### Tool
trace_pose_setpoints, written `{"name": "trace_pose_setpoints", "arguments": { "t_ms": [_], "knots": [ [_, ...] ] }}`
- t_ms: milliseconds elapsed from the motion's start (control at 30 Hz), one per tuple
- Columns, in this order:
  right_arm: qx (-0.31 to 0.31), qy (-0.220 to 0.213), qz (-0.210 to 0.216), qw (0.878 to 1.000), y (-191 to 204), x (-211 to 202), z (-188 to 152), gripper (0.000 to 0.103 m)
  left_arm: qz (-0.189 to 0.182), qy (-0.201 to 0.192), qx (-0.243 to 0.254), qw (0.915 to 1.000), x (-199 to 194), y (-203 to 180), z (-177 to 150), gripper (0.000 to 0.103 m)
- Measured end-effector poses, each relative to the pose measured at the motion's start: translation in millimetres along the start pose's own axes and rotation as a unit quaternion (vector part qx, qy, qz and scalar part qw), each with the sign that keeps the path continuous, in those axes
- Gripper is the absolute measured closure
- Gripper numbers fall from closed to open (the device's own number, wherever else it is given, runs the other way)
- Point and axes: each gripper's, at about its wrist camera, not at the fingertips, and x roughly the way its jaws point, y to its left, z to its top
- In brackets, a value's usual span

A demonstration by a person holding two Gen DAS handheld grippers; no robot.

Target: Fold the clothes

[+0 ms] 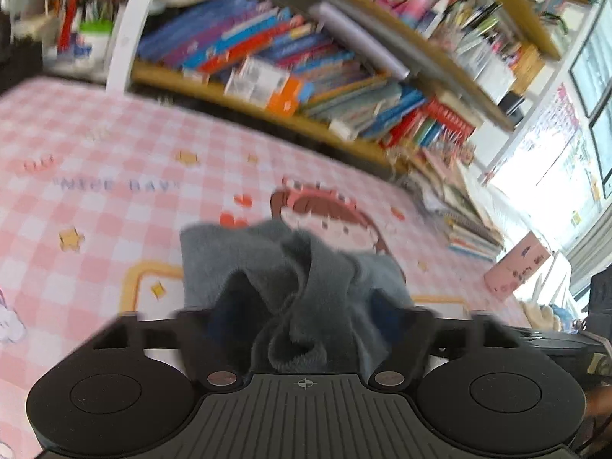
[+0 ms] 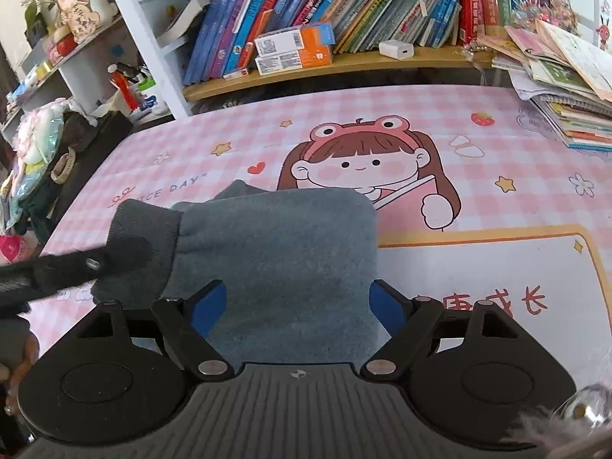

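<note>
left fingers: the left gripper (image 1: 302, 321) has grey knit bunched between its two black fingers (image 1: 191, 336); cloth fills the whole gap, and the blur hides whether the pads truly pinch it, so i cannot tell if it is clamped or only buried in the folds.
right fingers: the right gripper (image 2: 298, 306) stands spread wide, its blue pads (image 2: 208, 308) set apart on either side of the cloth, gripping nothing.
grey garment: the grey garment (image 2: 275, 252) lies on the desk mat directly ahead of the right gripper, a flat folded panel running in between its fingers. in the left wrist view the same garment (image 1: 290, 279) is crumpled into raised folds.
ribbed cuff: a darker ribbed cuff (image 2: 141, 237) sits at the garment's left end; the black tip of the left gripper (image 2: 114, 256) lies across it, touching.
desk mat: a pink checked desk mat (image 2: 497, 153) with a cartoon girl (image 2: 363, 176) in a frog hat; the garment's far edge just overlaps the girl's lower left.
beyond the garment: a wooden bookshelf (image 2: 344, 63) full of leaning books (image 2: 267, 11) runs along the far edge of the mat, with orange and white boxes (image 2: 292, 49) and a white charger (image 2: 396, 49) on its ledge.
right of the garment: a loose stack of books and papers (image 2: 562, 88) rests on the mat's far right corner, well apart from the cloth.
</note>
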Motion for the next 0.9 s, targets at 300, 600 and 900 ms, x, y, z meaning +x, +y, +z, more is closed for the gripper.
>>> {"name": "trace_pose_setpoints", "arguments": {
  "t_ms": [300,600,900],
  "knots": [
    [0.02,0.011,0.005,1.0,-5.6,5.9,0.9,0.022,-0.014,-0.055,-0.094,0.994,-26.8,23.9,5.1,0.09],
    [0.037,0.022,0.018,0.999,-8.3,12.5,2.0,0.023,0.046,0.015,-0.168,0.9846,-6.4,69.5,-20.8,0.071],
    [0.062,0.039,0.036,0.997,-10.2,24.5,2.1,0.023,0.043,0.011,-0.192,0.9804,-3.6,82.7,-18.8,0.039]
  ]
}}
